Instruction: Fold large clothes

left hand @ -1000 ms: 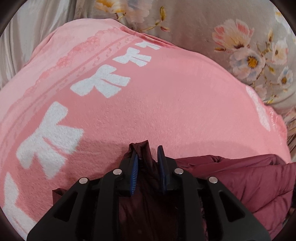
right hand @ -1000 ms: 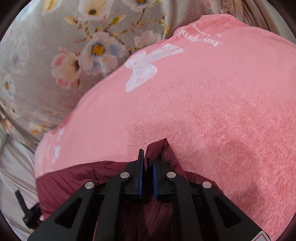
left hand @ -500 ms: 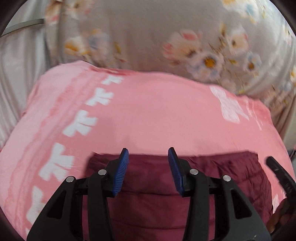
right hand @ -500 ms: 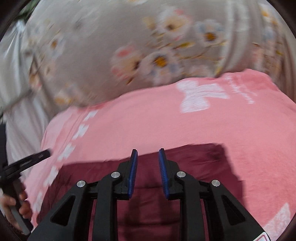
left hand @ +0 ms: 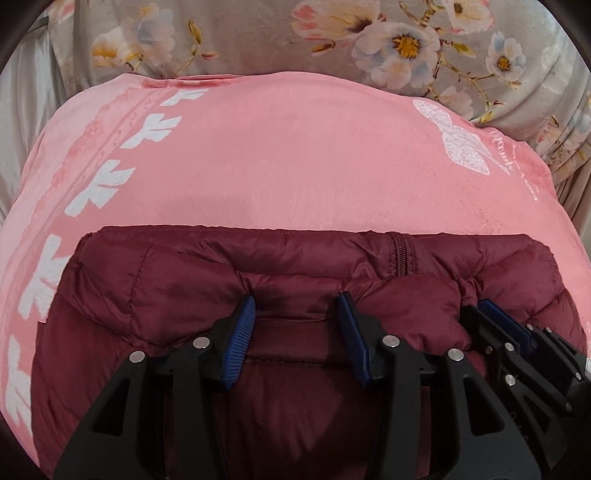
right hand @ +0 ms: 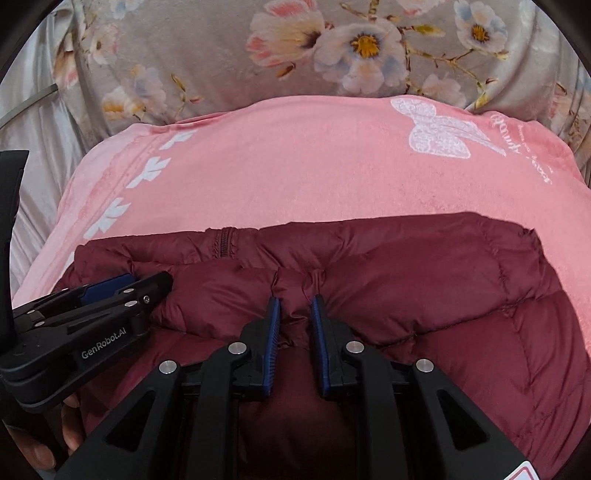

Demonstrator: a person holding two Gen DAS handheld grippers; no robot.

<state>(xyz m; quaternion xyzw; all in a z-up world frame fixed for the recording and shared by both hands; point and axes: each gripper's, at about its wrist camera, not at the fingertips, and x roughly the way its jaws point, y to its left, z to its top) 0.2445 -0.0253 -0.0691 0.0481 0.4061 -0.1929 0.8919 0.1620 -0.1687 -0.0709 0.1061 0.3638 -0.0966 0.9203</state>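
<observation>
Folded jacket (left hand: 332, 295) lies at 6 o'clock on blanket (left hand: 295, 166), left gripper (left hand: 297, 319) wide, right gripper (right hand: 294, 315) narrowly parted over a pucker; puffy top layer may spring back.

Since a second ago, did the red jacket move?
Yes. The jacket was bunched in both grippers near the blanket's front; now it lies spread wide, its edge farther up the blanket.

Jacket (left hand: 303, 258): maroon, quilted stitching, matching maroon zip
Blanket (left hand: 295, 158): salmon pink, a row of white bow motifs along a darker pink lace-like band, one large white bow, white script
Floral cloth (left hand: 258, 33): grey, with cream, pink and pale blue flowers, yellow centres
Left gripper (left hand: 297, 325): black, blue pads
Right gripper (right hand: 295, 325): black, blue pads
</observation>
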